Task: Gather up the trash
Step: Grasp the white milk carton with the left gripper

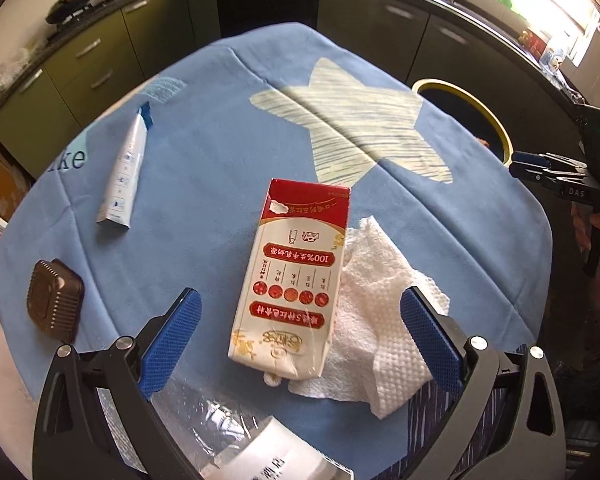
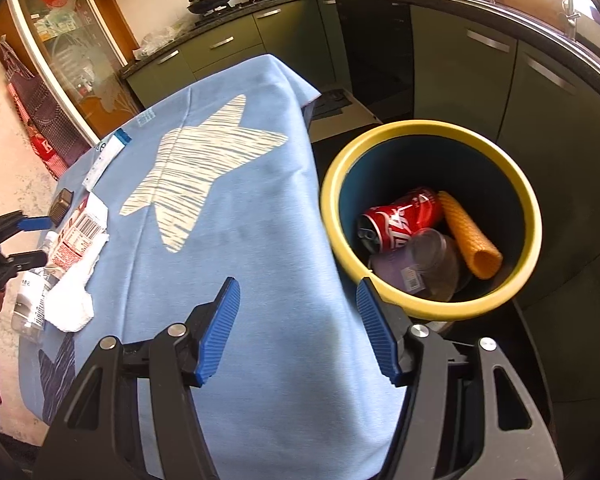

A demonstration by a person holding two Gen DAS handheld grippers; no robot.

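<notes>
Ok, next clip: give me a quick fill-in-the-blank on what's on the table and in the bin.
1. The red and white carton lies partly on a white ____.
2. The cloth on the table is blue with a pale ____ printed on it.
3. The bin with the yellow rim already holds a red ____, among other trash.
4. Nothing is between the fingers of the right gripper; its fingers are ____.

Missing words: paper towel; star; can; open
</notes>
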